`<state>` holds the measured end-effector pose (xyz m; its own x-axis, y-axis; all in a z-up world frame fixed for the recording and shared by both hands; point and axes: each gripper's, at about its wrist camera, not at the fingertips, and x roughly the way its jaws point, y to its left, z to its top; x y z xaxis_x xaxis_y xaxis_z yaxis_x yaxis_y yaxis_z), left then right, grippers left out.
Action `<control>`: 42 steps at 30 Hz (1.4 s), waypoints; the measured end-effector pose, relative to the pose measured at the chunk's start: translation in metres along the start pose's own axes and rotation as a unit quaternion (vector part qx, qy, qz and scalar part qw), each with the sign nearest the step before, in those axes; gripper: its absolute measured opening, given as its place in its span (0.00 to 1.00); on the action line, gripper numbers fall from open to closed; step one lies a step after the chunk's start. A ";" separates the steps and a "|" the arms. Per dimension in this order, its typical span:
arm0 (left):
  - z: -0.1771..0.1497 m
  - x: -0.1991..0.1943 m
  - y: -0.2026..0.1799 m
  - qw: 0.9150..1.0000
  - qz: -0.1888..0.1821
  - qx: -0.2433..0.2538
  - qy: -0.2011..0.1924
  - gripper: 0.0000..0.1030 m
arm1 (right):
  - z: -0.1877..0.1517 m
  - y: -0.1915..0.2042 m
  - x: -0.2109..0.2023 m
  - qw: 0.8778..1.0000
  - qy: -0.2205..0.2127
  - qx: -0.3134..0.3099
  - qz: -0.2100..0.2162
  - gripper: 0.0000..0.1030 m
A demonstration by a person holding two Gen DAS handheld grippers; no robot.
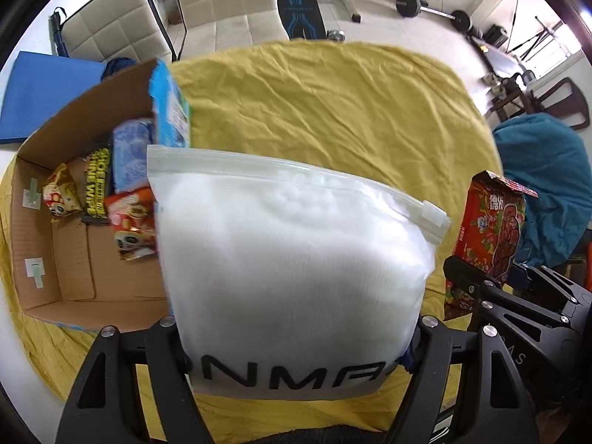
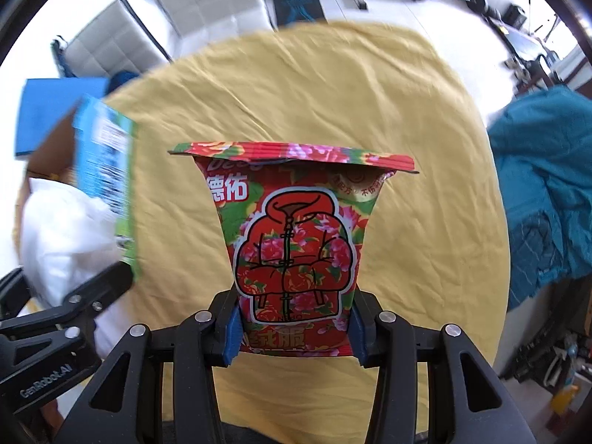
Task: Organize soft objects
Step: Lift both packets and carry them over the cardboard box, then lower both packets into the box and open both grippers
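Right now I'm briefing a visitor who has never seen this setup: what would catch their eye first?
Probably the two packs held up close to the cameras: a white zip-top pouch filling the left gripper, and a red floral packet pinched in the right gripper. Behind them spreads a wrinkled yellow cloth, with an open cardboard box of small snack packs at its left edge.
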<state>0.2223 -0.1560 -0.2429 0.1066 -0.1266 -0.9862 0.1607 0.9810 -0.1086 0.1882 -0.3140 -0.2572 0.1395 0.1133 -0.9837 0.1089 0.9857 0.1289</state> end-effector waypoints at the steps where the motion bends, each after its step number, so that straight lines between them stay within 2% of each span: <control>1: 0.000 -0.011 0.007 1.000 -0.007 -0.001 -0.007 0.73 | 0.004 0.012 -0.012 1.000 -0.010 -0.006 0.008 0.46; 3: 0.000 -0.032 0.027 1.000 -0.027 -0.009 -0.010 0.73 | 0.007 0.036 -0.036 0.999 -0.030 -0.023 0.020 0.46; 6: 0.000 -0.051 0.062 0.999 -0.036 -0.025 -0.017 0.73 | 0.015 0.077 -0.058 0.997 -0.051 -0.050 0.037 0.46; 10: -0.006 -0.081 0.126 0.998 -0.018 -0.046 -0.036 0.73 | 0.020 0.148 -0.066 0.993 -0.058 -0.084 0.067 0.46; 12: -0.005 -0.082 0.156 0.997 -0.013 -0.058 -0.039 0.73 | 0.021 0.183 -0.064 0.990 -0.051 -0.101 0.082 0.46; 16: -0.007 -0.080 0.222 0.995 -0.005 -0.094 -0.031 0.73 | 0.023 0.248 -0.038 0.985 -0.027 -0.118 0.125 0.46; 18: -0.008 -0.070 0.258 0.994 -0.011 -0.109 -0.011 0.73 | 0.021 0.275 -0.015 0.983 -0.013 -0.130 0.126 0.46; 23: -0.005 -0.034 0.317 0.989 -0.016 -0.147 0.025 0.73 | 0.018 0.327 0.053 0.981 0.040 -0.147 0.119 0.46; 28: -0.004 0.009 0.350 0.982 -0.046 -0.172 0.069 0.73 | 0.006 0.348 0.109 0.980 0.086 -0.140 0.114 0.46; 33: -0.002 0.046 0.354 0.979 -0.053 -0.166 0.107 0.73 | 0.002 0.355 0.146 0.979 0.116 -0.134 0.103 0.46; 38: -0.002 0.073 0.352 0.978 -0.041 -0.159 0.131 0.74 | -0.002 0.361 0.164 0.978 0.130 -0.137 0.089 0.47; 42: -0.005 0.086 0.355 0.974 -0.050 -0.170 0.139 0.75 | -0.004 0.367 0.177 0.977 0.145 -0.129 0.089 0.47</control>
<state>0.2840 0.1823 -0.3668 -0.1703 -0.2252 -0.9593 -0.1835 0.9638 -0.1936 0.2485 0.0682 -0.3844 -0.1558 0.2798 -0.9473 -0.1493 0.9414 0.3026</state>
